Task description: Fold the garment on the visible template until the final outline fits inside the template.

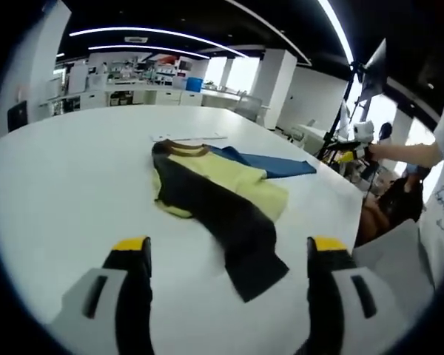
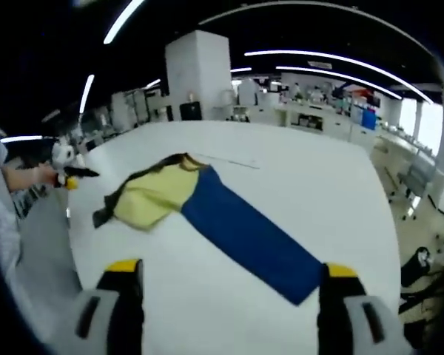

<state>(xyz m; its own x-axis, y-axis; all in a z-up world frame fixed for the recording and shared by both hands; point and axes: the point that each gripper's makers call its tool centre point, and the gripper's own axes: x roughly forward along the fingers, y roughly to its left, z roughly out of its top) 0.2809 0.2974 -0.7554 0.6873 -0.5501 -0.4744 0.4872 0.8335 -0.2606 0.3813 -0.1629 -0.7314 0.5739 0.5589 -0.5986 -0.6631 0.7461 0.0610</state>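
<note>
Two cameras face one white table (image 1: 66, 185) from opposite sides, each held a little above and back from its near edge. The left gripper view looks across the garment (image 1: 214, 196) at frame centre toward shelving at the upper left, windows at the right. The right gripper view looks back over the same garment (image 2: 207, 211), its blue part nearest, toward a white pillar (image 2: 198, 74) at top centre. Both share the tabletop and the garment.
</note>
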